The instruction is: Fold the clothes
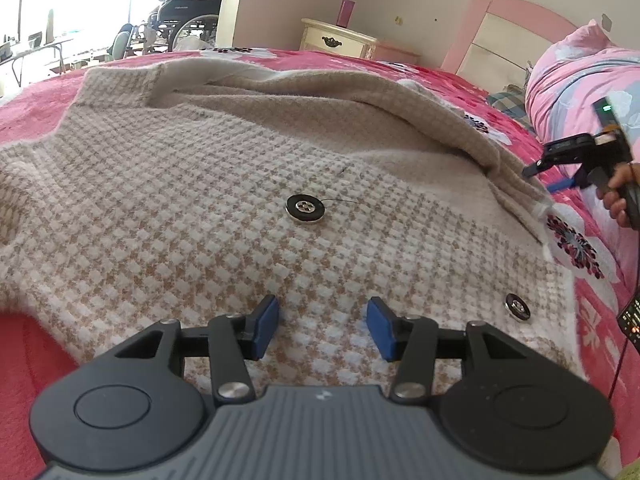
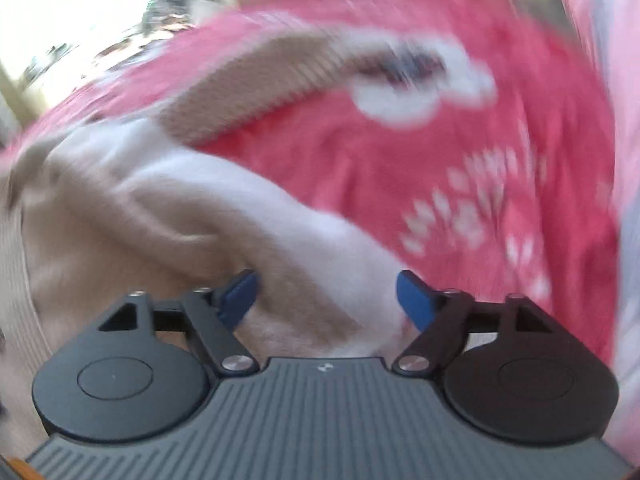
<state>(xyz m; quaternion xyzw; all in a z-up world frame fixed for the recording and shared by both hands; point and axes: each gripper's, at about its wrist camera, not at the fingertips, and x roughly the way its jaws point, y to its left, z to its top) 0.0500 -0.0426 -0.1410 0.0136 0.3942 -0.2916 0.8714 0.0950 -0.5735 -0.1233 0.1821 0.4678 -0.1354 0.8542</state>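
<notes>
So the beige-and-white checked cardigan point(image 1: 224, 184) is spread out flat on the bed, lying on a red floral bedspread point(image 1: 36, 112). One front flap is folded back on the far right side so you can see the plain beige inside. There's a black button point(image 1: 303, 208) sitting about mid-garment with a loose thread trailing off it, and a second button point(image 1: 517, 306) down near the right hem.

The left tool point(image 1: 323, 326) hovers low over the near part of the cardigan, blue pads apart, nothing pinched between them, so it's released. The right tool point(image 2: 326, 298) is also spread wide, pads not pressing anything, with bunched-up fabric under it at the cardigan's edge; that view is really blurry though. From the left camera you can spot the right tool off by the folded flap, held in a hand point(image 1: 616, 196). A pink quilt point(image 1: 580, 80) is piled up by the headboard.
</notes>
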